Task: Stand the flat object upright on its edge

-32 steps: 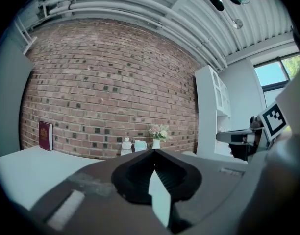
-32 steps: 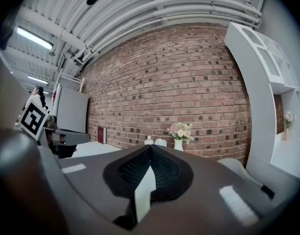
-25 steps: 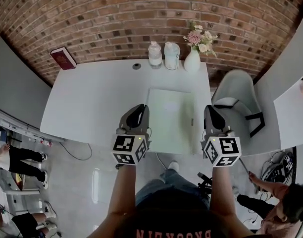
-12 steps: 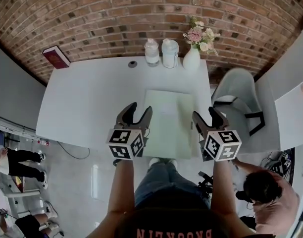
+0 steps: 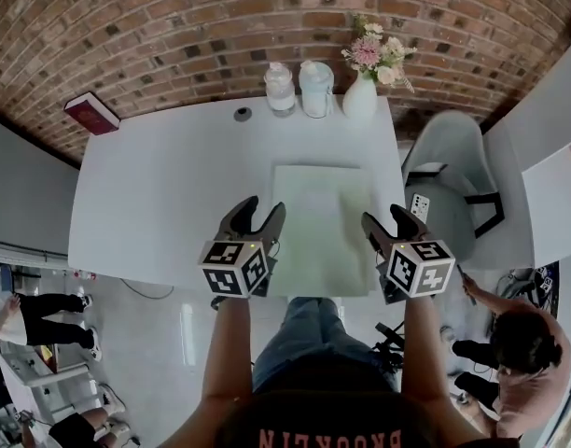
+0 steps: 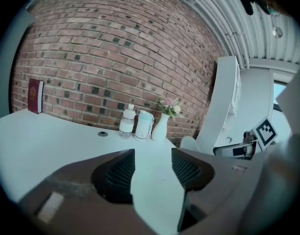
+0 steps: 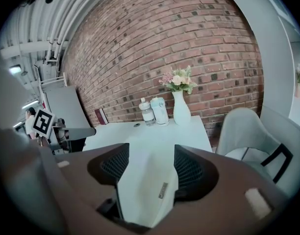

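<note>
A pale greenish-white flat slab (image 5: 318, 227) lies flat on the white table (image 5: 155, 194), right of the middle, reaching the near edge. My left gripper (image 5: 263, 207) hovers at the slab's near left corner, jaws wide apart with nothing pressed between them. My right gripper (image 5: 385, 217) sits at the slab's near right corner, also open. In the left gripper view the slab (image 6: 157, 199) shows between and beyond the left gripper (image 6: 152, 168) pads. The right gripper view shows the slab (image 7: 140, 190), a small label on its side edge, below the open right gripper (image 7: 144, 168).
At the table's far edge stand two bottles (image 5: 279, 87) (image 5: 315, 87) and a white vase of flowers (image 5: 360, 101). A red book (image 5: 91, 113) lies at the far left corner. A white chair (image 5: 451, 185) stands right of the table, with a person (image 5: 523, 353) behind it.
Both grippers' jaws have gone from shut to wide open. Both stay at the slab's near corners, and the table and slab have slid slightly in the head view.
</note>
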A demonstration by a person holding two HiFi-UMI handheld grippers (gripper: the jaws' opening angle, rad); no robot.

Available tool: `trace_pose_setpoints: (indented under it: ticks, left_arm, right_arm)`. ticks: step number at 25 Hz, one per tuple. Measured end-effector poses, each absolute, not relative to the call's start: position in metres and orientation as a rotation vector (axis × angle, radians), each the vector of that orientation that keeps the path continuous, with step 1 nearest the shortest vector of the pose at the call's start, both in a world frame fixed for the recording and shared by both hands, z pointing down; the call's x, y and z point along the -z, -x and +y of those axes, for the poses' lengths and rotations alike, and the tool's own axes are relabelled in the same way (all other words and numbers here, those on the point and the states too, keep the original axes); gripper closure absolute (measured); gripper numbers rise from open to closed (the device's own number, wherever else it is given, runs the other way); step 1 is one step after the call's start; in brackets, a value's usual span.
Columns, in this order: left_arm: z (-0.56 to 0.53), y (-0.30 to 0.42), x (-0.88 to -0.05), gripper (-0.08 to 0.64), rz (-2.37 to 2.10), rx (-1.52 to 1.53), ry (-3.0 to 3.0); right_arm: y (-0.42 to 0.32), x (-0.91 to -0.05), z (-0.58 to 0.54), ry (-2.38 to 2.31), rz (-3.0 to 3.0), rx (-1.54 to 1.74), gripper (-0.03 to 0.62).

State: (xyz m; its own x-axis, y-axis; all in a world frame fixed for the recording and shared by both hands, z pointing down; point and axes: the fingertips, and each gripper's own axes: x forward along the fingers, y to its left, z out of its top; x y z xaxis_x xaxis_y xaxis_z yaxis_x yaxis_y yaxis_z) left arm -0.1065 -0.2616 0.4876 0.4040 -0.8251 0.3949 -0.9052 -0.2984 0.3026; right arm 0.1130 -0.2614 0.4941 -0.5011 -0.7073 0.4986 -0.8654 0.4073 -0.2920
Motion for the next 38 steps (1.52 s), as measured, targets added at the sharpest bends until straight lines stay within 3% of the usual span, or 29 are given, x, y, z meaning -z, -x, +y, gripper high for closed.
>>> trace_pose_setpoints:
  ticks: [18, 38]
  left_arm:
    - [-0.236, 0.100, -0.566, 0.327, -1.264, -0.366, -2.039]
    - [-0.223, 0.100, -0.625, 0.314, -1.021, -0.276, -1.796]
  right_arm:
    - [-0.105, -0.573, -0.239, -1.208, -2.186, -0.962, 0.302]
    - [-0.098, -0.626, -0.225, -1.079, -2.042, -1.269, 0.282]
